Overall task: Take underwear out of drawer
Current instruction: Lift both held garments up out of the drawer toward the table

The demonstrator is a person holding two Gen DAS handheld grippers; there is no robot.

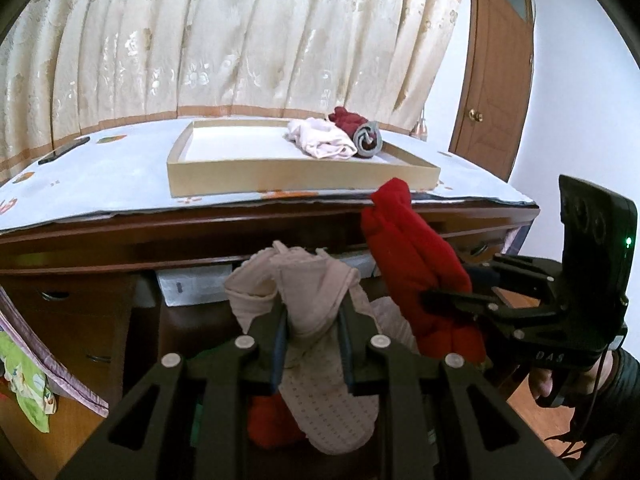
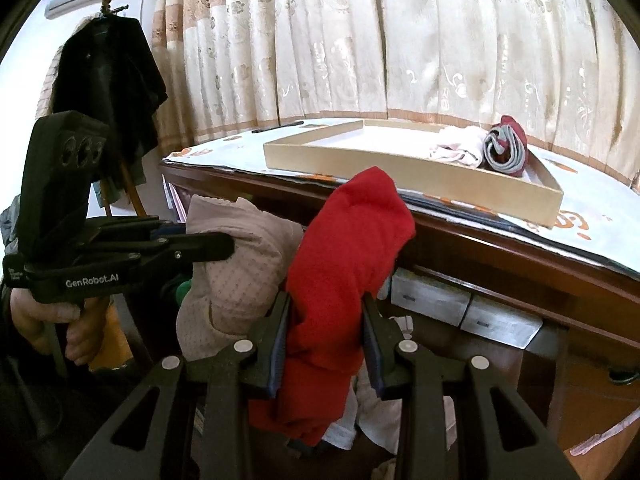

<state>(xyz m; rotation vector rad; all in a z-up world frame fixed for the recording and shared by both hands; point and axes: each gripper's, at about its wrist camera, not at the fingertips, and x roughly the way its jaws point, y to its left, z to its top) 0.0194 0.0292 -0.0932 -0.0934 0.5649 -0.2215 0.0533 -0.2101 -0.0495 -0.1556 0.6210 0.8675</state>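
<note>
Tools clamped: left tool (image 1: 311, 322) on beige underwear (image 1: 308, 300), right tool (image 2: 325, 334) on red underwear (image 2: 344, 264); desk edge (image 2: 500, 240) ahead.

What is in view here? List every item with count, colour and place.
beige underwear: one, pale beige, clamped in the left gripper
red underwear: one, red, clamped in the right gripper
cardboard tray: one, tan, on the desk top
rolled garments: three, pink, dark red, grey, in the tray's far corner
desk: one, dark wood, under a pale cloth
curtain: one, cream floral, behind the desk
door: one, brown, far right in the left view
dark clothing: black, hung on a stand at left in the right view
left gripper: black, shut
right gripper: black, shut
</note>
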